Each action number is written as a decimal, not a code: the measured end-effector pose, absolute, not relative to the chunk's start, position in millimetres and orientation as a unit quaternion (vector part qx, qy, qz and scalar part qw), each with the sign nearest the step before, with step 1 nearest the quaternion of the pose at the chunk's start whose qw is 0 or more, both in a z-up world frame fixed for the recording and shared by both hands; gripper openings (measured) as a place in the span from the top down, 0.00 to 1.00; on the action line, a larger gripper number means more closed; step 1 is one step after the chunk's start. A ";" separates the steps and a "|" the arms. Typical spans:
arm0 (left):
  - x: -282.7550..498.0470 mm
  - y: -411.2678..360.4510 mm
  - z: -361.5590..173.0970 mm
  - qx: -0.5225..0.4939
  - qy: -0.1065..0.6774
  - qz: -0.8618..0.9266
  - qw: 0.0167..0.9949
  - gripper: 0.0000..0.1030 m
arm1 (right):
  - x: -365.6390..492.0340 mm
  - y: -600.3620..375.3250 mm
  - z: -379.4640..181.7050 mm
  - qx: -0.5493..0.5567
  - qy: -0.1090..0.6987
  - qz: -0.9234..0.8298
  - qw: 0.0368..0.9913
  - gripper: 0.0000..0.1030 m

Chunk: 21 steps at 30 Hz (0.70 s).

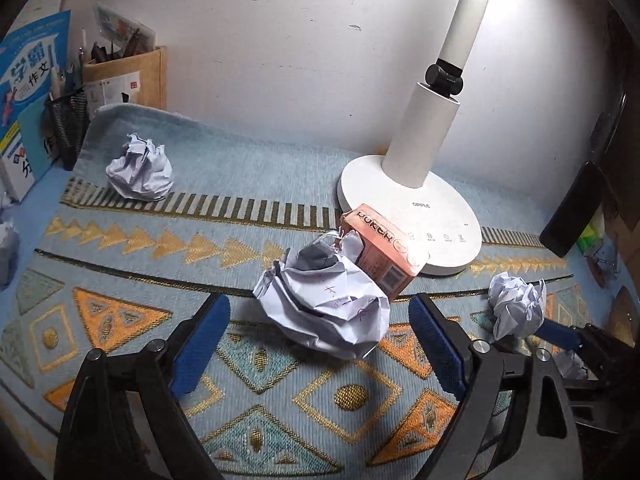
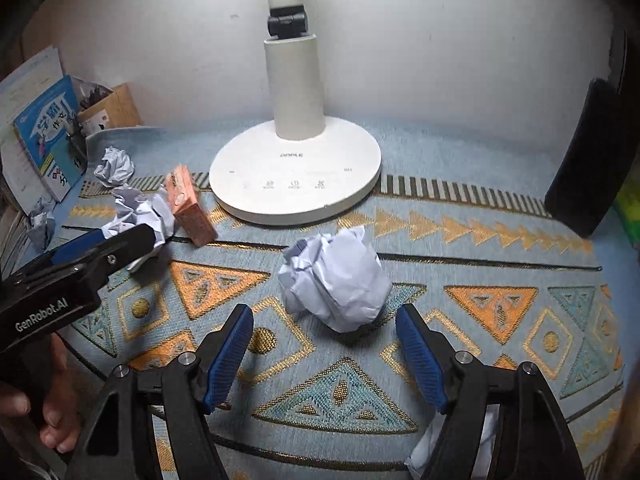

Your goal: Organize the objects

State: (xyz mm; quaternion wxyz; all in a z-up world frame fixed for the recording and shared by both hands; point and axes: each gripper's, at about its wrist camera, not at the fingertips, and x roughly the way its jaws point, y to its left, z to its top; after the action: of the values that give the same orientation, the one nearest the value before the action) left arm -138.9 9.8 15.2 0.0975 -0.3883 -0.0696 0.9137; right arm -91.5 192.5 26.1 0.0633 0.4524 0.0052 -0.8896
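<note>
Left tool [image 1: 320,340]: released, jaws spread wide, with a crumpled paper ball [image 1: 326,300] lying just beyond the tips, not yet gripped. That ball rests against a pink card box [image 1: 386,254], which leans on the edge of the lamp base [image 1: 440,200].

Right tool [image 2: 324,354]: likewise released, jaws wide, lined up on a second paper ball [image 2: 336,280] lying just ahead of them, clear of the lamp. In my judgement both tools are set for a pickup of loose paper.

A third ball [image 1: 140,170] sits far left, near the mesh pen holder [image 1: 68,128] and books [image 1: 28,92].

Surface: counter covered by a blue patterned woven mat [image 2: 500,248]. White wall [image 1: 280,40] behind, marked and scuffed; lit by the lamp.
</note>
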 end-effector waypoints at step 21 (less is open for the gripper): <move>-104.3 0.6 28.4 -0.356 -0.079 0.925 0.108 0.52 | -60.1 195.5 50.1 0.354 -0.024 -0.928 0.115 0.79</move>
State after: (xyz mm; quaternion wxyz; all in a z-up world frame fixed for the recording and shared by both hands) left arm -104.3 0.6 28.4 0.1080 -0.3556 -0.0792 0.9250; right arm -60.1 195.5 50.1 0.1150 0.3535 -0.0238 -0.9280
